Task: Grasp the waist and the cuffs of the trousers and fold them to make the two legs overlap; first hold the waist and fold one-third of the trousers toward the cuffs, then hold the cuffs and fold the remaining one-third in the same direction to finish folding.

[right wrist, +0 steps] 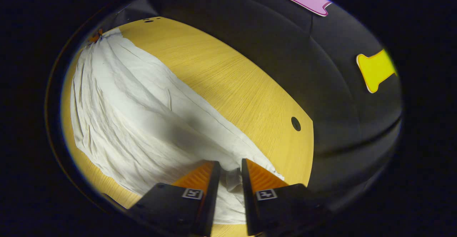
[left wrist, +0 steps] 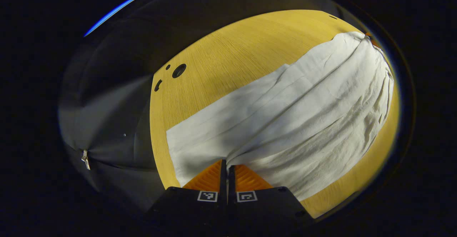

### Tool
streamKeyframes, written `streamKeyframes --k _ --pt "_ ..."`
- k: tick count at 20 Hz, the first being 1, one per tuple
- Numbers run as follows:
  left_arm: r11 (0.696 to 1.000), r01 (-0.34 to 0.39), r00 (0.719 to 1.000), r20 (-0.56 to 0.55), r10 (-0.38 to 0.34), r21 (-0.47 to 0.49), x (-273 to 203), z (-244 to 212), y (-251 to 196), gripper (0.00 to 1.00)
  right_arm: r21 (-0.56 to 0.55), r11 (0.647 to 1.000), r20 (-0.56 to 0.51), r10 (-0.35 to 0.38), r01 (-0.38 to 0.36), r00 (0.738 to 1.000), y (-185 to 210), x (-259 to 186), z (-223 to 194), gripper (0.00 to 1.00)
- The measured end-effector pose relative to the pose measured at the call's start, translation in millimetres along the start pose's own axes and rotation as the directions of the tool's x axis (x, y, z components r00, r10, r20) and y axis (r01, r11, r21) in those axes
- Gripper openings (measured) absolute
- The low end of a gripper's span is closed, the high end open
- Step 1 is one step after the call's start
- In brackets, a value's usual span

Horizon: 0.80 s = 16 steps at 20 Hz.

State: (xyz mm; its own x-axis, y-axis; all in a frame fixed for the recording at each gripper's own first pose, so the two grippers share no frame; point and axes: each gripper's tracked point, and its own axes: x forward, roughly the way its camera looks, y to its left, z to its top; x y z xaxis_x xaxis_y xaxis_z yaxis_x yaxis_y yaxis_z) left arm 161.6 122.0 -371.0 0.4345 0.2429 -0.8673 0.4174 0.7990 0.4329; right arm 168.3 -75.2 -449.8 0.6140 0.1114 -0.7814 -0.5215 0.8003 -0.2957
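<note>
Nearest the lens in the left gripper view, the left gripper [left wrist: 227, 171] is clenched, its two fingers almost together with a thin pinch of white cloth between them. It holds one end of the trousers [left wrist: 285, 115], which lie stretched across the wooden counter [left wrist: 221, 55] toward its far right edge. Which end this is, waist or cuffs, I cannot tell.

In the right gripper view, the right gripper [right wrist: 230, 172] has a wider gap, with a bunched fold of the same trousers [right wrist: 142, 115] sitting between the fingers; both seem to press on it, so I judge it gripped, though more loosely.

The cloth looks light, thin and limp. It creases in long ridges and sags between the two holds, so it will drape and slide rather than keep any shape. A grip at the hemmed ends and seams, where layers double up, should hold best; a single layer may slip.

Both grippers sit low, angled down along the counter, pointing at each other along the trousers.
</note>
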Motion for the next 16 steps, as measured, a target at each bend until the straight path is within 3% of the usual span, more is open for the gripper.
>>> streamKeyframes --k 2,3,4,5,6,9,10,16 --pt "1.0 -0.004 1.0 0.002 0.004 0.012 -1 1 1 0.06 0.009 1.0 0.009 -0.02 0.02 1.0 -4 0 5 0.6" --pt "1.0 -0.012 1.0 0.005 0.012 0.021 0 1 2 0.08 0.014 0.999 0.013 -0.036 0.036 0.999 -7 1 6 0.59" --pt "0.999 -0.021 1.0 0.009 0.02 0.034 1 2 1 0.08 0.018 0.999 0.021 -0.051 0.051 0.998 -11 -3 9 0.68" --pt "0.999 -0.037 0.999 0.011 0.036 0.038 -2 4 1 0.21 0.021 0.998 0.039 -0.066 0.066 0.997 -16 -8 14 0.72" --pt "0.997 -0.065 0.998 0.013 0.065 0.047 -4 5 8 0.27 0.022 0.996 0.06 -0.087 0.086 0.994 -21 -11 19 0.78" --pt "0.988 -0.146 0.988 0.061 0.143 0.057 -15 12 36 0.86 0.044 0.989 0.126 -0.143 0.138 0.982 -40 -30 33 0.9" --pt "0.984 -0.168 0.984 0.077 0.164 0.058 -15 16 41 0.96 0.063 0.987 0.143 -0.155 0.148 0.977 -45 -37 37 0.93" --pt "0.974 -0.225 0.96 0.175 0.217 0.027 -51 26 51 0.98 0.165 0.964 0.15 -0.234 0.209 0.961 -80 -85 20 0.96"
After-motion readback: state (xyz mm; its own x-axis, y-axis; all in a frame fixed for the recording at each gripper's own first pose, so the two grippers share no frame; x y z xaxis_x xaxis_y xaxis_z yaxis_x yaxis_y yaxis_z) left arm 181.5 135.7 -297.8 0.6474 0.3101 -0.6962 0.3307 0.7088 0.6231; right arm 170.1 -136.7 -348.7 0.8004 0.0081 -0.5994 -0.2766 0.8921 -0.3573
